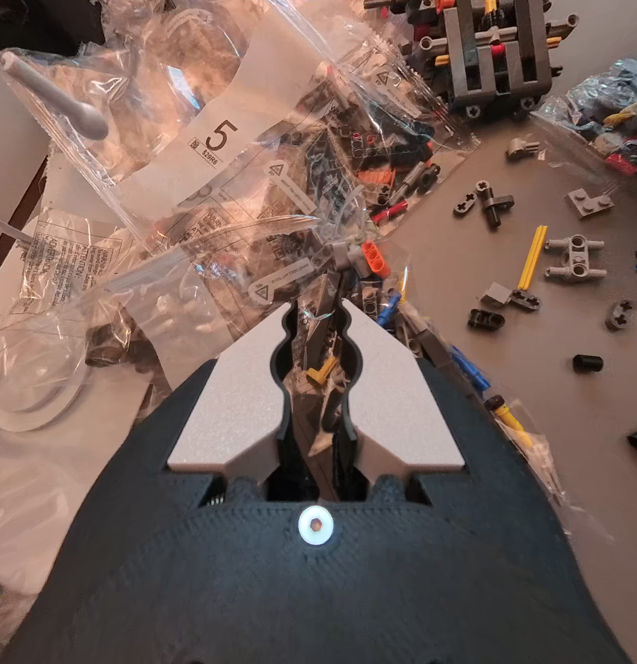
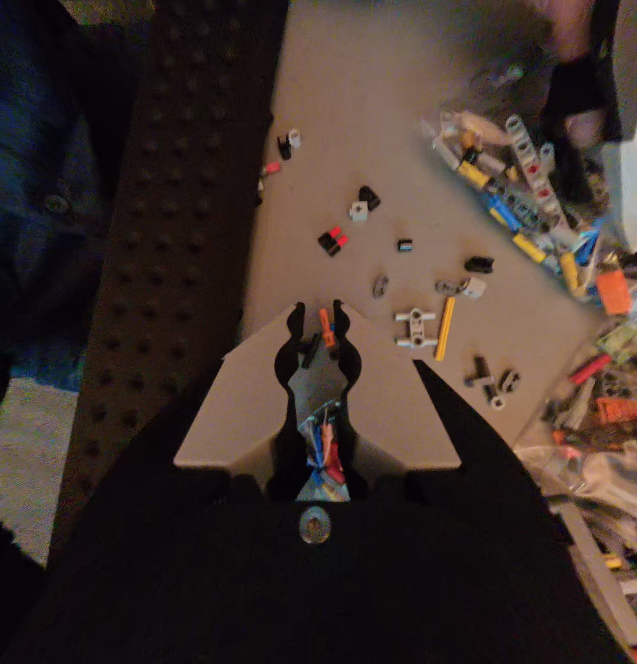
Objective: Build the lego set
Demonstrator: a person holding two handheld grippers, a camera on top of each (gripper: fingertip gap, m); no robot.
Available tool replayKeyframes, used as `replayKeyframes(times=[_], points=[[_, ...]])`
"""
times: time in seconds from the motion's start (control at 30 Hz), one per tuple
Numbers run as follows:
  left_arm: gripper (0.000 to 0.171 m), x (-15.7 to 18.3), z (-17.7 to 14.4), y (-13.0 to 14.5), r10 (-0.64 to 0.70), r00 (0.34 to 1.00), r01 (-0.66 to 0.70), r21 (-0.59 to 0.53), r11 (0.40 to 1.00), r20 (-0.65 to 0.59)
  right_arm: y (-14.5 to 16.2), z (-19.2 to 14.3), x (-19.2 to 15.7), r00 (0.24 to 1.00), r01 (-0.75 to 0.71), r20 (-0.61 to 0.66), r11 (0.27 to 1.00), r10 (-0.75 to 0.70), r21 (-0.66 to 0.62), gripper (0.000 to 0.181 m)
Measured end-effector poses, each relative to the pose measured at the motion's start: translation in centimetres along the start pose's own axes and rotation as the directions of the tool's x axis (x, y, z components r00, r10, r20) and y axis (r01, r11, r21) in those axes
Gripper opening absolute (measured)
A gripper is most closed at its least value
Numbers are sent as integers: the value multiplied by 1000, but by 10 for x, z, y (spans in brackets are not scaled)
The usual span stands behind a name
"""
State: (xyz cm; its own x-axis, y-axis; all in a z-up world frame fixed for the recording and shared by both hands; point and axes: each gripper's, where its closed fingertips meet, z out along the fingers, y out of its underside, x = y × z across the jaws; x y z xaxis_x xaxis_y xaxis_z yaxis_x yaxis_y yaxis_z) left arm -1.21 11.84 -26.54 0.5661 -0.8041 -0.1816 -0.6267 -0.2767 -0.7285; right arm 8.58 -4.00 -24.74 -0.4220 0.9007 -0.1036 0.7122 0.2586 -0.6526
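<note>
Plastic bags (image 1: 209, 172) crowd the left; bare table (image 2: 345, 90) lies open beyond scattered pieces (image 2: 414, 328).

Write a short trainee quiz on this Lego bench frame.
1. True or false: the yellow axle lies inside a bag.
2. The three-hole beam in the clear bag just ahead of the left tool is: A blue, B orange, C green.
3. In the left wrist view, in which corner does the part-built grey model stand?

Key: 1 false, it lies loose on the table. 2 B. 3 top right.
</note>
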Motion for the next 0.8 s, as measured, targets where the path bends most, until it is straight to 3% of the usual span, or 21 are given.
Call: replayKeyframes(times=[0.17,0.27,0.33,0.5,0.57,0.8], points=[[19,1,0,-1,20,1000,-20,-4,1000,12,-42,43,-1,996,91,3,996,-91,22,17],[19,1,0,-1,12,1000,-12,4,1000,5,-67,65,-18,987,92,126,994,-99,57,17],[19,1,1,-1,-2,1000,2,13,1000,-3,-75,78,-22,982,118,143,992,-123,42,18],[19,2,1,-2,5,1000,-5,12,1000,-1,-78,100,-25,977,148,161,989,-142,-26,15],[19,3,2,-2,7,1000,-7,14,1000,-4,-77,102,-29,972,162,178,987,-155,-25,6],[19,3,2,-2,2,1000,-2,18,1000,-9,-64,96,-17,978,158,149,985,-146,-71,6]])
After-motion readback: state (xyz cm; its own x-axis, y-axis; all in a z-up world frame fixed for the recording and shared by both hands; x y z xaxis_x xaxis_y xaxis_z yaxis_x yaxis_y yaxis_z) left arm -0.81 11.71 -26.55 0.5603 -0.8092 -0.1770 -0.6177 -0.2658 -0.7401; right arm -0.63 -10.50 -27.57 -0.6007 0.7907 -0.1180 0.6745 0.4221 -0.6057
